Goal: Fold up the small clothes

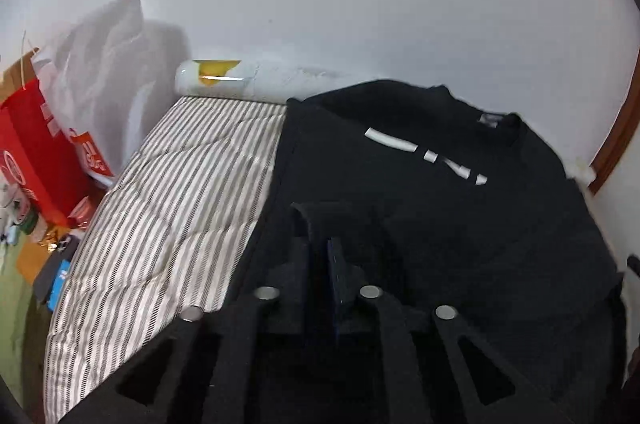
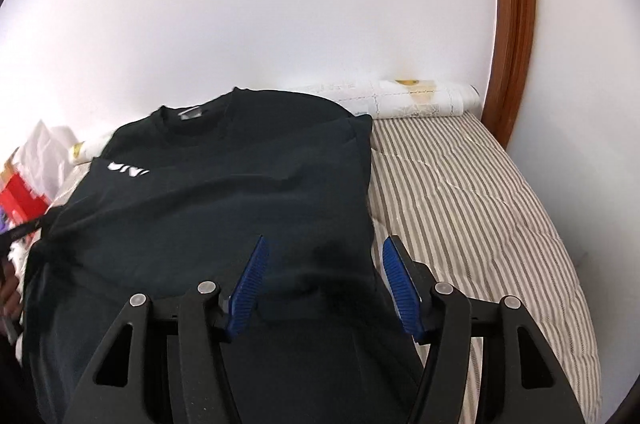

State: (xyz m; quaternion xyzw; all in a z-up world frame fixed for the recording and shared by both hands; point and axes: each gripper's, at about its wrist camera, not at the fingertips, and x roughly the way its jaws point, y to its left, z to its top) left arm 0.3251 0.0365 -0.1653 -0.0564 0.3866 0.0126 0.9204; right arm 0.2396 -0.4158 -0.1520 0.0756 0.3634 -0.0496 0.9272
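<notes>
Mid-fold: black tee (image 2: 224,208) on striped bed (image 2: 460,192). Left gripper (image 1: 320,248) jaws nearly together, pinching sleeve fold; right gripper (image 2: 322,276) jaws spread over side edge, empty. Next, guessing: right grabs edge.

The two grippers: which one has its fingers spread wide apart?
The right gripper: its blue fingers stand apart above the black T-shirt. The left gripper's are nearly together.

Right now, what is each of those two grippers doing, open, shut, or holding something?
Left gripper: jaws narrowly apart over the black shirt; whether it holds cloth cannot be told.
Right gripper: open, holding nothing.
</notes>
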